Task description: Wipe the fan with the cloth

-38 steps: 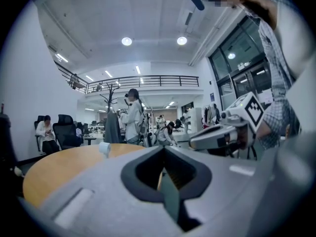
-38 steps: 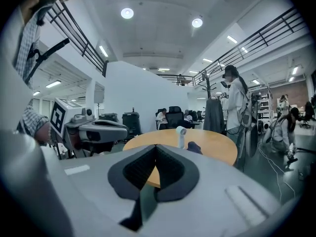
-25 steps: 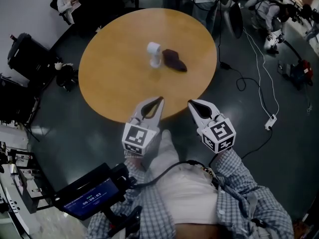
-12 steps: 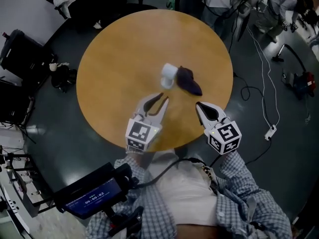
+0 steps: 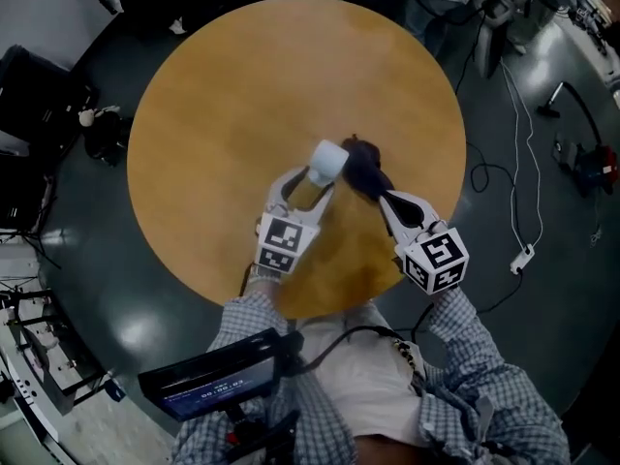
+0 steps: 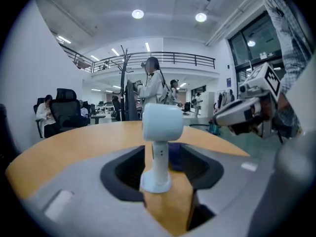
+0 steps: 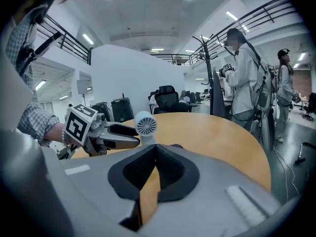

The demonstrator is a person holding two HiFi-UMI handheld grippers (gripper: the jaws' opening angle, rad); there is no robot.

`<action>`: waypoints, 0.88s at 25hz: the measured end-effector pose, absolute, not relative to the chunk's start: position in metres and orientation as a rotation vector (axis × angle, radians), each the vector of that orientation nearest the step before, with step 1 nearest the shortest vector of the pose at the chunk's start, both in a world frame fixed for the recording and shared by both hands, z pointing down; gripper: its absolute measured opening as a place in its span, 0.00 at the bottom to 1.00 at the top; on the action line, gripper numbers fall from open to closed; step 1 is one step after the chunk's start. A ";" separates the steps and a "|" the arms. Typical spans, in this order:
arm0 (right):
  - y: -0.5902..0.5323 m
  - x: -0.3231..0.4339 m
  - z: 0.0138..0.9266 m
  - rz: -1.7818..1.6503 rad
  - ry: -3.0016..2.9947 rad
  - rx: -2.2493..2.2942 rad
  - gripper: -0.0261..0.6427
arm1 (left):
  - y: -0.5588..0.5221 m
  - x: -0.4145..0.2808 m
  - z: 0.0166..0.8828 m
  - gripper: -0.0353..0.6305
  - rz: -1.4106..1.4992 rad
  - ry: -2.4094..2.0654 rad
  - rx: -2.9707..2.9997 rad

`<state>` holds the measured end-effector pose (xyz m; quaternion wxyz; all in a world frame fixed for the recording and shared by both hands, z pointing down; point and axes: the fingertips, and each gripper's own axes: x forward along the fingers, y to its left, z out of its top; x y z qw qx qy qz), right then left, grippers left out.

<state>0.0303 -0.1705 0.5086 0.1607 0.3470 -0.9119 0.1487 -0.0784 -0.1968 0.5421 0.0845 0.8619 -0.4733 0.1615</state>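
A small white fan (image 5: 328,161) stands upright on the round wooden table (image 5: 223,114), with a dark cloth (image 5: 366,170) heaped against its right side. My left gripper (image 5: 308,182) has its jaws opening around the fan; in the left gripper view the fan's stem (image 6: 159,154) rises between the two jaws with gaps on both sides. The cloth (image 6: 174,150) peeks out behind it. My right gripper (image 5: 384,197) is shut and empty, its tips at the near edge of the cloth. In the right gripper view the fan's grille (image 7: 145,125) and the left gripper (image 7: 116,135) lie ahead of the shut right gripper (image 7: 155,148).
Cables and a power strip (image 5: 523,258) lie on the dark floor right of the table. Black cases (image 5: 39,95) stand at the left. A person in white (image 7: 243,78) stands beyond the table's far side. A handheld screen (image 5: 218,381) hangs near my body.
Both grippers have moved forward over the table to the fan and cloth. The left jaws went from shut to wide apart around the fan. The right jaws stayed shut.
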 end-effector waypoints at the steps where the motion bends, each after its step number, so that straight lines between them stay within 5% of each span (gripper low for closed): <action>1: -0.174 0.030 0.513 0.429 -2.598 0.983 0.04 | -0.201 -0.077 0.548 0.37 0.484 -1.413 2.561; 8: -0.199 0.040 0.540 0.363 -2.504 0.957 0.05 | -0.228 -0.059 0.552 0.37 0.438 -1.427 2.569; 13: -0.220 0.034 0.556 0.319 -2.444 0.904 0.20 | -0.232 -0.054 0.552 0.34 0.424 -1.420 2.572; 22: -0.249 0.004 0.592 0.295 -2.383 0.817 0.28 | -0.241 -0.060 0.563 0.26 0.451 -1.458 2.552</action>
